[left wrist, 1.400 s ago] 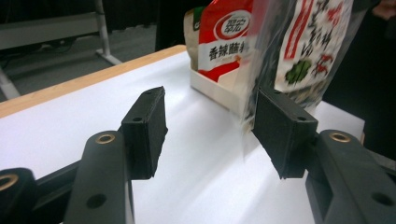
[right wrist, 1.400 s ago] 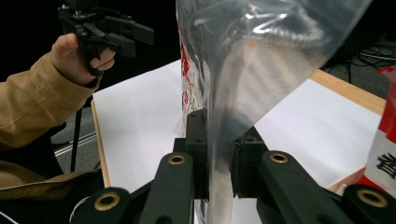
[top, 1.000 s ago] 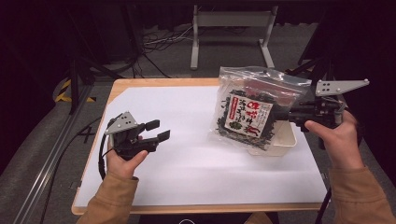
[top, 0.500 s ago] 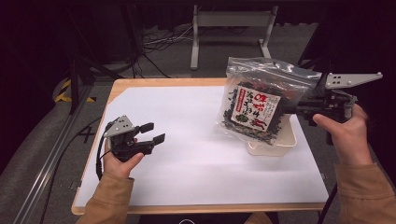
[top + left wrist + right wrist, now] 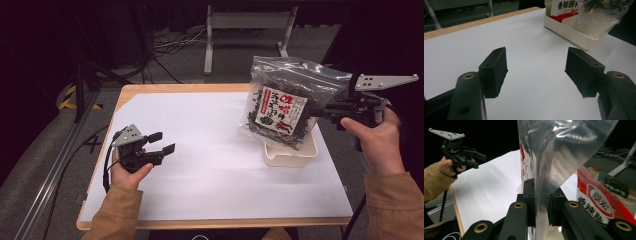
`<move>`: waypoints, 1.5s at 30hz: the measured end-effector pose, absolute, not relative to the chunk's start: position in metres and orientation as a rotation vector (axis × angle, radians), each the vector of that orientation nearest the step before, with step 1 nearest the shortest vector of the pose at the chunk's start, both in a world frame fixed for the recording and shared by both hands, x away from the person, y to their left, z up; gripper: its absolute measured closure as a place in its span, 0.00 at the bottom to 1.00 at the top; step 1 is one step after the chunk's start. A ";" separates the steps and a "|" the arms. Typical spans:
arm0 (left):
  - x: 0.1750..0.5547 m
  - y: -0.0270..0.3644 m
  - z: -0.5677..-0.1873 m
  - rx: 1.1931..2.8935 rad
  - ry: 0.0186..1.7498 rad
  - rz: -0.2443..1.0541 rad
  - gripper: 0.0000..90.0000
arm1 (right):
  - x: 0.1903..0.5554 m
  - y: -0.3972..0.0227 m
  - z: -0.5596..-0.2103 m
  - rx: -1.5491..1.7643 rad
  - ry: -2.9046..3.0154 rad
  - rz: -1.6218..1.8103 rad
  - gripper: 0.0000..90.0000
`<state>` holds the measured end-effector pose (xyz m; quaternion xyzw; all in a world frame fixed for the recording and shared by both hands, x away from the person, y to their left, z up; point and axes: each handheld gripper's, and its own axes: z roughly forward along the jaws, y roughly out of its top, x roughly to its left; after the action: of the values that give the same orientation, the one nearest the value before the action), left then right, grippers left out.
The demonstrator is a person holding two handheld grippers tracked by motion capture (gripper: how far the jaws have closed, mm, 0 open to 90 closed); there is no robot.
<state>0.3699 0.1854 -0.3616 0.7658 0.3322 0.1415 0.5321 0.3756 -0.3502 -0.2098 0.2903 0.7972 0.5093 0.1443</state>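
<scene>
A clear zip bag [image 5: 283, 102] of dark dried food with a red-and-white label hangs in the air above a white tray [image 5: 290, 154] at the table's right side. My right gripper [image 5: 316, 111] is shut on the bag's right edge; in the right gripper view the plastic [image 5: 549, 170] runs up between the two closed jaws. My left gripper [image 5: 162, 142] is open over the white table top [image 5: 215, 165] at the left, holding nothing. The left gripper view has the wide-apart fingers [image 5: 495, 67] in front, with the tray [image 5: 571, 32] and the bag's label [image 5: 564, 8] beyond.
Another packet with a red-and-white label [image 5: 604, 197] lies below the held bag in the right gripper view. The wooden table edge [image 5: 165, 89] borders the white sheet. Cables and a metal stand [image 5: 245, 22] are on the floor behind the table.
The right gripper has lifted the bag higher and a little to the right, off the tray. The left gripper has drifted slightly toward the near left and stays open.
</scene>
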 end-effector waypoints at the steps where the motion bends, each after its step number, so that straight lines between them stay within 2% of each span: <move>1: 0.370 0.185 -0.362 1.830 0.792 0.341 0.37 | 0.376 -0.351 -0.210 0.837 2.294 1.462 0.88; 13: 0.370 0.186 -0.364 1.826 0.802 0.351 0.34 | 0.380 -0.357 -0.209 0.833 2.245 1.384 0.88; 45: 0.371 0.187 -0.366 1.825 0.812 0.339 0.34 | 0.386 -0.362 -0.226 0.975 2.151 1.218 0.88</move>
<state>0.3715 0.1866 -0.3660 0.7644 0.3398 0.1421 0.5292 0.3862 -0.3620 -0.2257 0.3562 0.7859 0.4451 0.2396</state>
